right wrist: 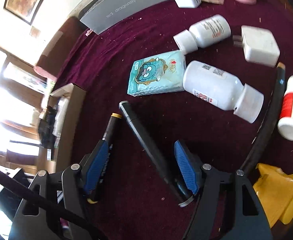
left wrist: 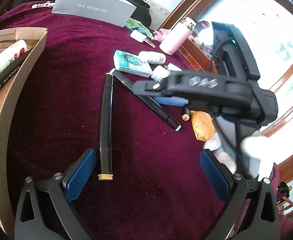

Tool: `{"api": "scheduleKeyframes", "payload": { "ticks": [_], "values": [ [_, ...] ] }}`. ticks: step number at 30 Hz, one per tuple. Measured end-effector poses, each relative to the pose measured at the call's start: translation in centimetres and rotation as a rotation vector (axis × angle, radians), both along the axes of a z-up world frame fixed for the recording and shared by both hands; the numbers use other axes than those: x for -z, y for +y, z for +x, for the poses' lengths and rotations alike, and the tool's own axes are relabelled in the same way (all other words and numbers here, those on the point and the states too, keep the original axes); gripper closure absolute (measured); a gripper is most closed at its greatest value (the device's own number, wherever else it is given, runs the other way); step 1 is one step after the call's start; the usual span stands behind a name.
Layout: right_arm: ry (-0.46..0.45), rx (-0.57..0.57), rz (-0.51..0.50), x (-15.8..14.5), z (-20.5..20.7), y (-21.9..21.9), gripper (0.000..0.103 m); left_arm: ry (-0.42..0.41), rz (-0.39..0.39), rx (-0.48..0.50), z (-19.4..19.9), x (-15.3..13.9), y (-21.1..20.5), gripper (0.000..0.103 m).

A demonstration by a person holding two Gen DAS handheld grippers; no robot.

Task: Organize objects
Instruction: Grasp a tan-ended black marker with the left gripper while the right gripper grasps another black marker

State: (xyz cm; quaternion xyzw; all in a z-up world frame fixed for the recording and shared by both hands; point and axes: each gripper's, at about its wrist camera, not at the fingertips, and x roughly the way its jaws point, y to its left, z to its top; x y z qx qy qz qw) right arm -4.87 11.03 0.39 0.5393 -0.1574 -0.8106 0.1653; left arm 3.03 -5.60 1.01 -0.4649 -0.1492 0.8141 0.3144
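Note:
Two black markers lie on the maroon cloth. The tan-capped marker lies just right of my left gripper's left finger; the grey-capped marker lies slanted beyond it. My left gripper is open and empty above the cloth. My right gripper is open, and the grey-capped marker runs between its fingers without being clamped. The tan-capped marker lies by its left finger. In the left wrist view the right gripper hovers over the grey-capped marker.
An open cardboard box with a book and tube stands at left. A teal tissue pack, white bottles, white chargers, a pink flask, a yellow packet and a grey shoebox lie around.

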Motion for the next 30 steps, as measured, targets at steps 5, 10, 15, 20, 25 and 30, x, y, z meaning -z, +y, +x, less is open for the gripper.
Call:
{"api": "scheduleKeyframes", "payload": {
  "ticks": [5,10,15,20,25,30],
  "values": [
    [0.124,-0.04,0.347,-0.1,0.6,-3.7,0.061,-0.002,0.005,0.001,0.1,0.0,-0.1,0.002],
    [0.148,0.039,0.353,0.0,1.9,-1.4,0.09,-0.035,0.009,0.011,-0.2,-0.1,-0.1,0.002],
    [0.162,0.103,0.204,0.3,3.3,2.2,0.091,0.081,-0.173,-0.05,-1.1,-1.9,1.7,0.002],
    [0.164,0.122,0.099,0.8,3.0,3.3,0.092,0.078,-0.323,-0.054,-4.4,-0.7,3.8,0.003],
    [0.167,0.127,0.082,0.8,3.0,3.5,0.092,0.132,-0.48,-0.035,-4.7,0.2,4.9,0.032],
    [0.16,0.14,0.054,0.9,3.4,3.9,0.092,0.162,-0.537,-0.019,-4.1,-0.2,4.5,0.074]
  ]
}}
